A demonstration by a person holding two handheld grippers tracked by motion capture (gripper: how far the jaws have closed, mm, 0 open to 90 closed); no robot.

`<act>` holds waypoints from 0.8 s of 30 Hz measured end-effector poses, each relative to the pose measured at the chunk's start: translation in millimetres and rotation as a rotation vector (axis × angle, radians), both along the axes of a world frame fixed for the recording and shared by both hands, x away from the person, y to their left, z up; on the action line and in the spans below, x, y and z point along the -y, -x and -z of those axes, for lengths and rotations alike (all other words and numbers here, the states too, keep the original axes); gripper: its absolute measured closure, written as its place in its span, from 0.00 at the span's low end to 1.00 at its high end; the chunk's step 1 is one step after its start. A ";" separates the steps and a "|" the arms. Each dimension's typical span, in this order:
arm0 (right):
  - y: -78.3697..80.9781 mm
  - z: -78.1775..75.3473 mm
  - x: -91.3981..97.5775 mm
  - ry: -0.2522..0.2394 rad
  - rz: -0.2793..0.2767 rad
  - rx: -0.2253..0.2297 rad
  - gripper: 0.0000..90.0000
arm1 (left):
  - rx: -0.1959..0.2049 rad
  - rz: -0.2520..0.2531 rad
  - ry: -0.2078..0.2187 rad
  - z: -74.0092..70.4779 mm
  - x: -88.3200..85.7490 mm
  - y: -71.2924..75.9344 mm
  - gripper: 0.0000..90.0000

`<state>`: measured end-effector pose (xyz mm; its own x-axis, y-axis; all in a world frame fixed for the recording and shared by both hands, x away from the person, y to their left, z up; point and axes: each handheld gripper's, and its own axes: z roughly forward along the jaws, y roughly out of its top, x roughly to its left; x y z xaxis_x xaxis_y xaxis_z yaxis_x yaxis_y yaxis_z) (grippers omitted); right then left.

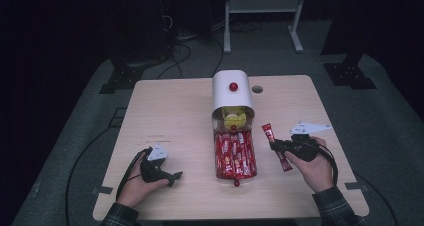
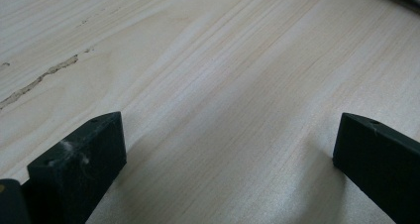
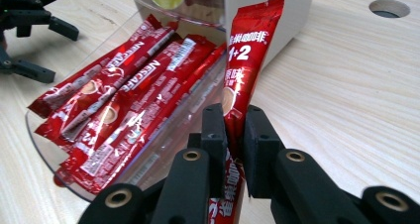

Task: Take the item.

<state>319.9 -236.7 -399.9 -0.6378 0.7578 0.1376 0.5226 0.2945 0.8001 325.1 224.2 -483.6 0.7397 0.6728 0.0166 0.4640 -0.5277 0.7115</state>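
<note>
Two grippers: one in each hand, both low over the pale wooden table (image 1: 175, 106).
Open room: bare wood lies wide on the table's left half and along its far edge; a round hole (image 1: 257, 89) sits near the far edge, right of the white container (image 1: 231, 91).
Edges: the left hand (image 1: 134, 186) rests close to the near edge; the right hand (image 1: 316, 167) is near the right edge.
Centre: the white container stands mid-table with its clear drawer (image 1: 235, 156) pulled toward the person, full of red Nescafé coffee sticks (image 3: 124, 100).
Right gripper (image 3: 233, 130): clenched on one red coffee stick packet (image 3: 242, 70), jaws pinching it about its middle.
Packet's place: just right of the drawer, above bare wood, its top end pointing toward the container and its lower end running back under the gripper.
Right hand pose: wrapped around the gripper body, jaws pointing left toward the drawer.
Left gripper (image 2: 228, 149): released, jaws spread wide with bare wood between them, holding nothing.
Left hand pose: set on the table, well apart from the drawer, jaws pointing right.
</note>
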 end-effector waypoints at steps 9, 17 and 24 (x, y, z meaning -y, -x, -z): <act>-5.4 8.8 4.6 0.016 0.022 -0.013 0.89 | 0.000 0.000 0.000 0.0 0.0 0.0 0.00; -14.8 26.3 4.1 0.044 0.032 -0.048 0.89 | 0.000 0.000 0.000 -0.1 0.0 0.0 0.00; -19.8 36.7 4.4 0.063 0.042 -0.071 0.89 | 0.000 0.000 0.000 0.0 0.0 0.0 0.00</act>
<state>339.7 -241.1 -436.6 -0.5955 0.7923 0.1325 0.5906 0.3200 0.7408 325.1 224.2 -483.6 0.7395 0.6729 0.0164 0.4642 -0.5274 0.7116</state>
